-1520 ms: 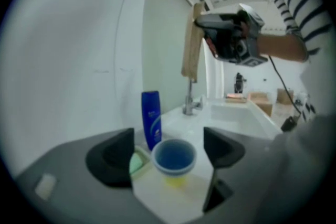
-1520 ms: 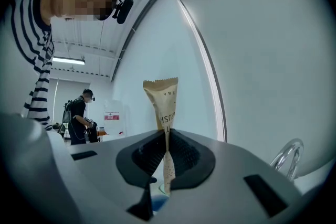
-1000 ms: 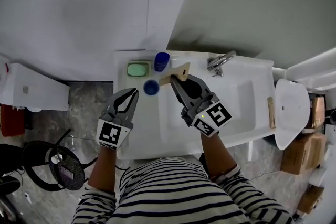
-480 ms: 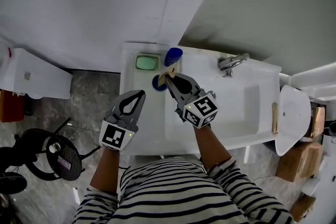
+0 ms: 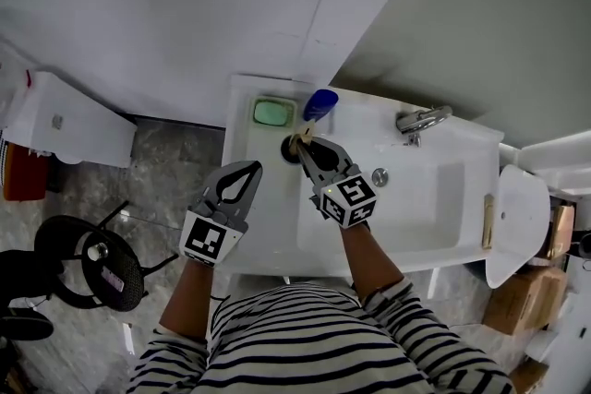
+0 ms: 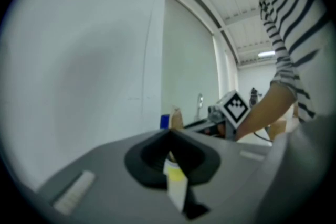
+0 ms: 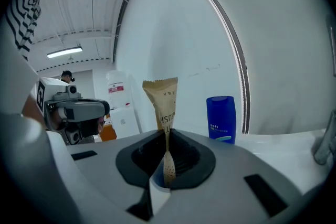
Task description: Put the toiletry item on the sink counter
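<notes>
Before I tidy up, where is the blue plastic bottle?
Head view: the blue plastic bottle stands at the back of the white counter, right of the green soap dish.

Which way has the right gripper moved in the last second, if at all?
Yes. The right gripper, shut on the brown packet, has shifted left, away from the faucet, toward the green soap dish.

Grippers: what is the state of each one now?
Left gripper: closed, empty.
Right gripper: closed on the brown paper packet.

blue btl point(image 5: 319, 104), soap dish point(image 5: 273, 113) rear, basin point(image 5: 420, 203) free
</notes>
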`<move>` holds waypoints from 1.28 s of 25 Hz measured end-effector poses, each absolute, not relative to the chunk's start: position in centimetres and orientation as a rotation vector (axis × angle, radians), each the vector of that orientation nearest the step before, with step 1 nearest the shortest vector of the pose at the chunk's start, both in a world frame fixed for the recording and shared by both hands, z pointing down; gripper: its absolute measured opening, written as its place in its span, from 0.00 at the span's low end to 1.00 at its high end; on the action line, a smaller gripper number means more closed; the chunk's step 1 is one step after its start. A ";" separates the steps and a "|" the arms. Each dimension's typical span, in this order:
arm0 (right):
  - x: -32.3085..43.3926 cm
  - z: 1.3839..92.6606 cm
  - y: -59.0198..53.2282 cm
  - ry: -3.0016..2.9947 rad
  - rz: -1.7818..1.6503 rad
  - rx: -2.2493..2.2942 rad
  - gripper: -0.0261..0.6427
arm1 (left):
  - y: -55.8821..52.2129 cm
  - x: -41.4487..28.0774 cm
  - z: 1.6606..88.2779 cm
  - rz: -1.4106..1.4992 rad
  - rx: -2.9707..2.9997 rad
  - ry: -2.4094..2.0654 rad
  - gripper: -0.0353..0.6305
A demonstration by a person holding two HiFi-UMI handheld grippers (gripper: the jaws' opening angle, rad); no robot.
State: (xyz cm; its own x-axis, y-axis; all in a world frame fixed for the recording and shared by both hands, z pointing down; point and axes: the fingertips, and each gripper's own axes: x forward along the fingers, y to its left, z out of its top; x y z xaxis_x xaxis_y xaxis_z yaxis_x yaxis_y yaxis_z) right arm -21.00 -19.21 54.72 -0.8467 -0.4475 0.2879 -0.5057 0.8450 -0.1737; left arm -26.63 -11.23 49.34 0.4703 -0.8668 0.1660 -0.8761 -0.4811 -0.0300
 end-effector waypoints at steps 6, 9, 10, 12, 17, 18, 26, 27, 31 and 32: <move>-20.9 55.4 -19.4 -2.777 0.367 0.732 0.07 | -11.6 -26.2 49.3 0.239 2.643 -1.562 0.06; -20.9 55.5 -19.4 -2.776 0.374 0.734 0.07 | -11.6 -25.9 49.4 0.237 2.647 -1.555 0.06; -20.9 55.5 -19.4 -2.776 0.377 0.735 0.07 | -11.6 -25.8 49.3 0.235 2.649 -1.553 0.06; -20.9 55.6 -19.4 -2.774 0.382 0.738 0.07 | -11.7 -25.6 49.2 0.226 2.653 -1.554 0.06; -20.9 55.8 -19.8 -2.758 0.374 0.749 0.07 | -11.7 -25.4 49.5 0.231 2.641 -1.549 0.06; -21.0 55.9 -19.9 -2.755 0.373 0.749 0.07 | -11.7 -25.5 49.5 0.231 2.640 -1.551 0.06; -21.0 56.2 -19.8 -2.738 0.361 0.741 0.07 | -11.3 -25.7 49.5 0.253 2.646 -1.558 0.06; -21.0 56.3 -19.8 -2.735 0.359 0.736 0.07 | -11.3 -25.6 49.4 0.258 2.649 -1.557 0.06; -20.8 56.7 -19.6 -2.719 0.363 0.729 0.07 | -11.4 -25.3 49.2 0.257 2.661 -1.552 0.06; -20.8 56.8 -19.6 -2.717 0.364 0.729 0.07 | -11.4 -25.2 49.2 0.257 2.664 -1.549 0.06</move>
State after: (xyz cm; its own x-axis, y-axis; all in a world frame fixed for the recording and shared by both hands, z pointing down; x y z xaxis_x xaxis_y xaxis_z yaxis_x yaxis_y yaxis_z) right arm -20.75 -19.59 56.77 -0.8246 -0.4427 0.3523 -0.5198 0.8386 -0.1631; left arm -25.19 -11.45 49.19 0.4844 -0.8586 0.1678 -0.8668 -0.4969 -0.0407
